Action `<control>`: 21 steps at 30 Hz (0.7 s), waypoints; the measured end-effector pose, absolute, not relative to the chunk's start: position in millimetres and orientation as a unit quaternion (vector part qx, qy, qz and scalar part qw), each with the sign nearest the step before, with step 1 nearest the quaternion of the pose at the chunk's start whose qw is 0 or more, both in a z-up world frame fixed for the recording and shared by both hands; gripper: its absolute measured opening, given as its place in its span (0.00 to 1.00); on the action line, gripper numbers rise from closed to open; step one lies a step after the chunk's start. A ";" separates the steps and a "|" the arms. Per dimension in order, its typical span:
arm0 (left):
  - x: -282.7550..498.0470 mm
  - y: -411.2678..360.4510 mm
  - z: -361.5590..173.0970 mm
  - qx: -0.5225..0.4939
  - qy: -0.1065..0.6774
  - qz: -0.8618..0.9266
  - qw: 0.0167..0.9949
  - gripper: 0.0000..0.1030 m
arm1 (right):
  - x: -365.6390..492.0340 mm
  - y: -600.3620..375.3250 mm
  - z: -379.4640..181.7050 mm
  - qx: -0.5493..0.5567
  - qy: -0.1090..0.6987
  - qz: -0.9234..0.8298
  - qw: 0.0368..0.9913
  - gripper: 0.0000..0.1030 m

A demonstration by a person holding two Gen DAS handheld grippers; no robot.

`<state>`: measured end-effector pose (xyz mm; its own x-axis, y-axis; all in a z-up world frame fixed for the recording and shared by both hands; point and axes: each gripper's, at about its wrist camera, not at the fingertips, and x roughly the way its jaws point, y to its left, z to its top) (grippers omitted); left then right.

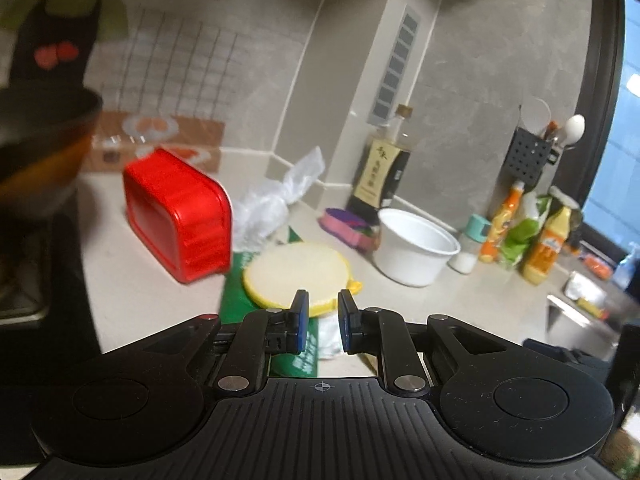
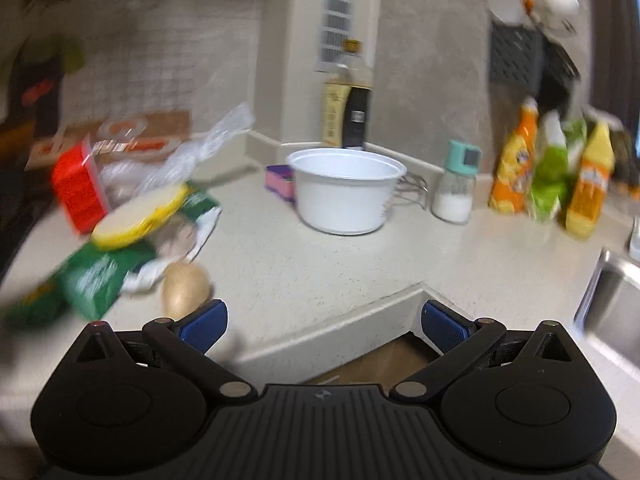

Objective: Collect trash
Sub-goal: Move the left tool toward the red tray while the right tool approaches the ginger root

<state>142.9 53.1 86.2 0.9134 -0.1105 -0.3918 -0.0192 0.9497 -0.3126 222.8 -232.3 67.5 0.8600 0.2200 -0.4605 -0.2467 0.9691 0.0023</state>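
As it lies flat | green wrapper (image 1: 234, 292) | long axis toward left gripper (image 1: 323, 320)

Left gripper (image 1: 323, 316): matte black body, ribbed centre plate with a small white crosshair mark, two round discs at the sides, silver pivot pins on black linkage arms, blue pads (flat, edge-on). Right gripper (image 2: 324, 322): same black build, ribbed plate, silver pins, textured blue pads, tiny red dot on left bracket.
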 end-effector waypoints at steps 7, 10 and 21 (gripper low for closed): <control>132.9 66.4 80.1 -0.163 0.177 -0.058 0.969 0.18 | 234.9 -254.8 101.2 0.070 0.186 0.124 0.972 1.00; 134.5 64.0 81.3 -0.158 0.175 -0.063 0.970 0.18 | 242.9 -245.8 122.6 0.067 0.184 0.160 0.967 1.00; 158.0 59.9 138.6 -0.150 0.153 -0.093 0.972 0.18 | 230.9 -262.2 203.9 0.054 0.088 0.122 0.987 1.00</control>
